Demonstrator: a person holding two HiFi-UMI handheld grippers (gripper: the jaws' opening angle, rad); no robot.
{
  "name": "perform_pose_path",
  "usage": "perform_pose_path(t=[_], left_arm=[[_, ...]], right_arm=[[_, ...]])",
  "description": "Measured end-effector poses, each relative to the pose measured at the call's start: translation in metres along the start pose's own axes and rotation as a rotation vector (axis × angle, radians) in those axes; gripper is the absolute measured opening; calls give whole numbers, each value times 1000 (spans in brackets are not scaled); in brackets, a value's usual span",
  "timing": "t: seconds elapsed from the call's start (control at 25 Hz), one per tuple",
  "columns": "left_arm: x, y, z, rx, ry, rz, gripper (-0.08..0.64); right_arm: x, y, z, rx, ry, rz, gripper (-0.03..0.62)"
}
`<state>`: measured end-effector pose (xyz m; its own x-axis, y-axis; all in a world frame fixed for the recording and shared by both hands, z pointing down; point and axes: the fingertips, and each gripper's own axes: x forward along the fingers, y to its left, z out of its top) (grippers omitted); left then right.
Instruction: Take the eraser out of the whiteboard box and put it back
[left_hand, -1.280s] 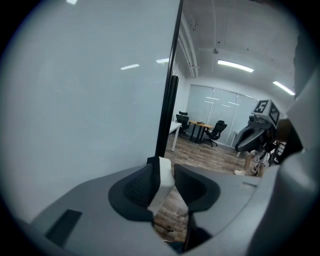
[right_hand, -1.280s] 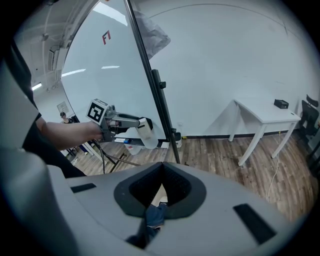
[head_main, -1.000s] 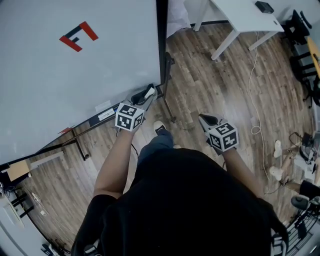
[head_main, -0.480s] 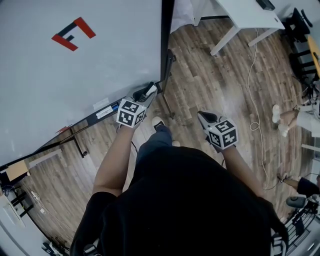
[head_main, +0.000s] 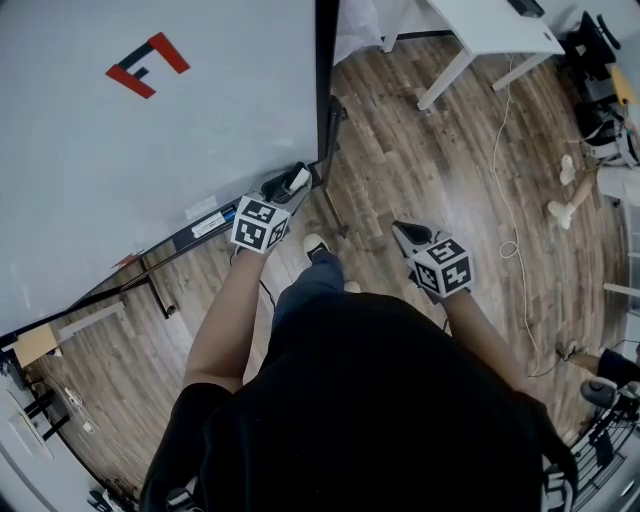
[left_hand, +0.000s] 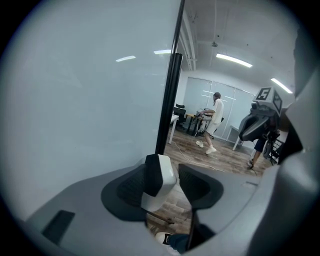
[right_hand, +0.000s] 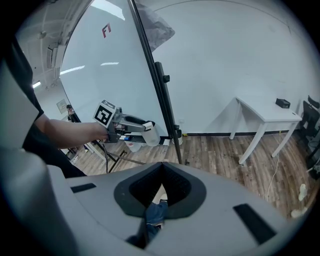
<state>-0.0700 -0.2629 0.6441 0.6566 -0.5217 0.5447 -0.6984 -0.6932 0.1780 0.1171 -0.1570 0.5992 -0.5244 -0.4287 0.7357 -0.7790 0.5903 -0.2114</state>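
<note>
Eraser, a white round-edged plastic block with a dark felt face, is clamped in the left gripper just off the glossy whiteboard's lower right corner. I'd squeeze firmly, since smooth plastic may slip. The right gripper hangs over the wood-plank floor, jaws together and empty.

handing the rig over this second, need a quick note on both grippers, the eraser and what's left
Left gripper: shut on the white-and-black block eraser, held in the air by the lower right corner of the white whiteboard.
Right gripper: shut, empty, off to the side over the wood floor.
Done: eraser is out of the box.
Left: put it back in the box; the box itself is not clear in these views.
</note>
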Motion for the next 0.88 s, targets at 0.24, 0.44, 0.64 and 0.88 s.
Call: perform_pose_path(t=[0.24,0.44,0.64,0.88], left_arm=[[-10,1,5,-11,-25,26,225],[-28,2,12,-24,-62,53,227],[-48,-5,16,-22,-83,71,227],[-71,-23,17,-24,-110,83,227]], right_arm=[[-11,0,-8,4,-4,-12,-5],[-21,3,-4,-9,-21,-14,-5],[-33,10,0,-21,-49,-10,-5],[-48,20,3,-49,-84,-7,-5]])
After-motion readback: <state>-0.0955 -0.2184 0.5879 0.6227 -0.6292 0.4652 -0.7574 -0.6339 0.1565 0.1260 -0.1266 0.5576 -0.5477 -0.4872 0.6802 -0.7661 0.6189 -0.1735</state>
